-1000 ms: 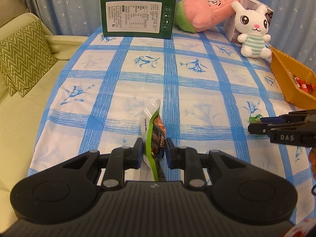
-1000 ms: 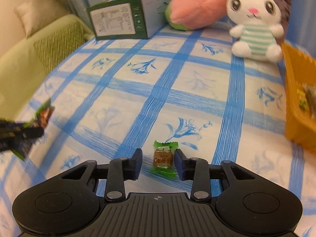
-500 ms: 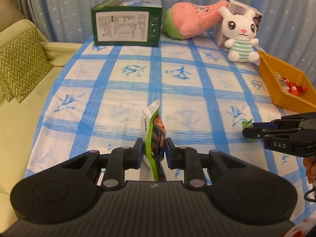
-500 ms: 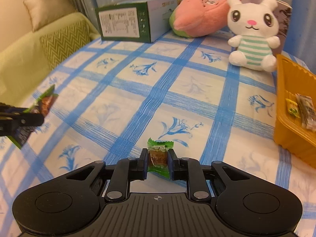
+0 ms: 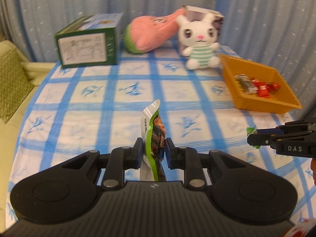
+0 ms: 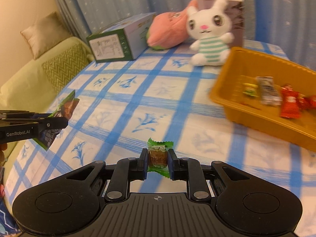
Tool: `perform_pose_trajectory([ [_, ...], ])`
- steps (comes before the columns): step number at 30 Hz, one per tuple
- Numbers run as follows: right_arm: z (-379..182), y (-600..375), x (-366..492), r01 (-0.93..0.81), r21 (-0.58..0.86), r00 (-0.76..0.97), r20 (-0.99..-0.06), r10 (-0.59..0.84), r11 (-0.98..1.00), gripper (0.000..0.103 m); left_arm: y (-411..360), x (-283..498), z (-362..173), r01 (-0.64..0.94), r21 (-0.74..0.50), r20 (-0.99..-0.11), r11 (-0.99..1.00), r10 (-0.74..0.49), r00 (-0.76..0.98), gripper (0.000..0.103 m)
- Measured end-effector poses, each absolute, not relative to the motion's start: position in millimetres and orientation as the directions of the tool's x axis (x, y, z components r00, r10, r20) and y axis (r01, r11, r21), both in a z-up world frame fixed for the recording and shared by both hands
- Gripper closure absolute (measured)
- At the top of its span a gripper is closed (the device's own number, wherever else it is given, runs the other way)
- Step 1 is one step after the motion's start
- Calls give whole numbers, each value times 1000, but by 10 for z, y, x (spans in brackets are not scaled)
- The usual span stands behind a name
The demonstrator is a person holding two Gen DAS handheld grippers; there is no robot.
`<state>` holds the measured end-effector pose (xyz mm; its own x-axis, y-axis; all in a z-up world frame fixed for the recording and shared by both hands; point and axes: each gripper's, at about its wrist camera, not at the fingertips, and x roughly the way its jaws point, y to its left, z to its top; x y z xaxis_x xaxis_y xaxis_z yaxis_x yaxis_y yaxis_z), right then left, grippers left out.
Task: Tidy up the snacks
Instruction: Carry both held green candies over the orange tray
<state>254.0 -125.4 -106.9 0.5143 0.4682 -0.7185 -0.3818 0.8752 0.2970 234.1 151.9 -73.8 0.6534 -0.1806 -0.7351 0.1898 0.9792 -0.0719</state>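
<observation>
My right tool (image 6: 157, 161) has closed on the green-wrapped candy (image 6: 159, 154) since a second ago and now pinches it clear of the bench (image 6: 122, 106). My left tool (image 5: 153, 154) still pinches the snack pouch (image 5: 153, 136), upright. Both views now show more of the orange tray (image 6: 256, 116), so the carry looks under way. Candy: small, crinkly twisted film. Pouch: flat glossy foil. Tray: rigid ribbed plastic, holding several wrapped snacks. Cloth: soft checked fabric.

Green snack pouch (image 5: 153, 136) upright, off cloth; green-wrapped candy (image 6: 158, 156) airborne; orange tray (image 6: 262, 116) holds snacks.
</observation>
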Motion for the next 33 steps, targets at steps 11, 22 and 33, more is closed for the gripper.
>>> perform_pose_trajectory([
  [11,-821,-2363,2302,-256,300,599,-697,394,919,83,469,2323,-480,361,-78,-696,929,-310,648,81],
  [22,-669,-3253,2345,-148,289,675,-670,310,946,83,-678,2602,-278,530,-61,-664,846,-431,611,81],
  [33,-576,-3635,2808,-132,285,713,-638,291,949,83,-1414,3189,-227,609,-36,-657,792,-478,583,81],
])
